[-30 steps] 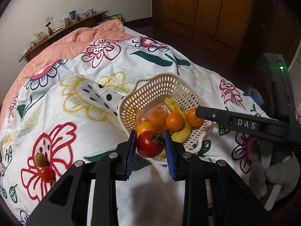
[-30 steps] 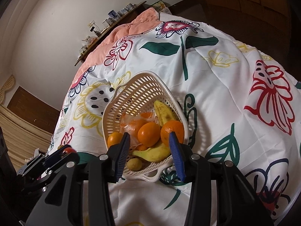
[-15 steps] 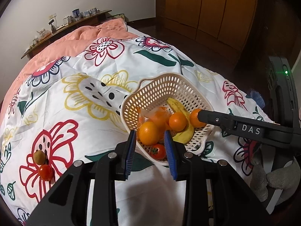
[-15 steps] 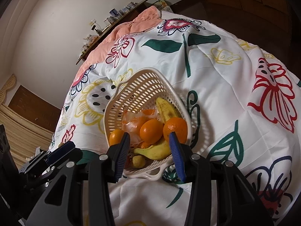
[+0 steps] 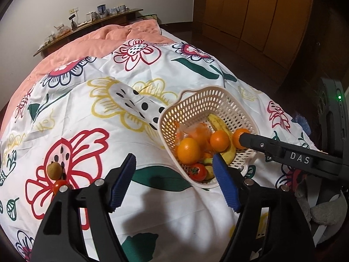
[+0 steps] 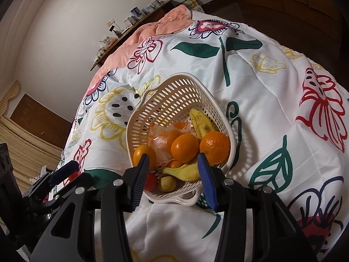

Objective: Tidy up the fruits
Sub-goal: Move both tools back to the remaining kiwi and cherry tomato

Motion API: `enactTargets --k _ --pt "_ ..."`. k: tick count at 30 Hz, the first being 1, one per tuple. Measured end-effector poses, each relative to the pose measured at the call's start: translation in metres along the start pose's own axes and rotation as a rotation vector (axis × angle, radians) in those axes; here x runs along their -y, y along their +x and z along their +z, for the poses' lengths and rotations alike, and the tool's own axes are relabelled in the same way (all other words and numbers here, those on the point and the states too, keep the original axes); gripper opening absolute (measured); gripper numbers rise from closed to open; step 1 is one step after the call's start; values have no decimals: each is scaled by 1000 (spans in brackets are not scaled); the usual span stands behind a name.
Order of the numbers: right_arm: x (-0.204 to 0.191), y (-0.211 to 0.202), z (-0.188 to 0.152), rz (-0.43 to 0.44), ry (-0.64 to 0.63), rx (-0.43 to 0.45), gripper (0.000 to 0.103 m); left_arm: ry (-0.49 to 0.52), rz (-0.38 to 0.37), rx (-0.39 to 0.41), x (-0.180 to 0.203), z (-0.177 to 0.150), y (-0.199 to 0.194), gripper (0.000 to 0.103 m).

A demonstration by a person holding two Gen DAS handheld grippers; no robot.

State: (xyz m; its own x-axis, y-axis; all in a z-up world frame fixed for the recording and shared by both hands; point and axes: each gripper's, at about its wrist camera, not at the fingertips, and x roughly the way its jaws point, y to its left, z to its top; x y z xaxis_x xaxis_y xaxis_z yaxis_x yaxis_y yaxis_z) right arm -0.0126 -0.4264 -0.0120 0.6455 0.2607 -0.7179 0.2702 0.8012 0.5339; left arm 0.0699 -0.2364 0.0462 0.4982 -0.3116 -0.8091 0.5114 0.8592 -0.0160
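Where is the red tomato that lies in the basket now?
In the left wrist view, the tomato lies at the near end of the basket, just below an orange and beside the banana.

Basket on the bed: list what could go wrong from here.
1. The basket sits tilted on the soft quilt, its fruit heaped at the low end; a nudge might spill it.
2. The kiwi and small tomato lie loose on the quilt and could roll as the left tongs, now open, close in.
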Motion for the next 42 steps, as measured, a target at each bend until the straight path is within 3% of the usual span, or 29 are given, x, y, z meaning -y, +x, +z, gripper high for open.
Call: enactTargets --k 9,12,21,34,42 --pt "-7 2 -2 9 -16 -6 47 2 78 23 -11 -4 -4 75" --pt "-9 4 -2 12 -23 -8 48 11 113 31 -12 -6 -4 81" --pt "-16 4 -4 25 -34 -4 62 23 159 51 -17 -10 -8 85" --pt "-38 6 -10 37 -104 -14 64 -12 168 63 -32 -13 -15 88" --pt "-60 7 -15 58 -170 -22 64 -75 172 97 -60 -13 -34 88"
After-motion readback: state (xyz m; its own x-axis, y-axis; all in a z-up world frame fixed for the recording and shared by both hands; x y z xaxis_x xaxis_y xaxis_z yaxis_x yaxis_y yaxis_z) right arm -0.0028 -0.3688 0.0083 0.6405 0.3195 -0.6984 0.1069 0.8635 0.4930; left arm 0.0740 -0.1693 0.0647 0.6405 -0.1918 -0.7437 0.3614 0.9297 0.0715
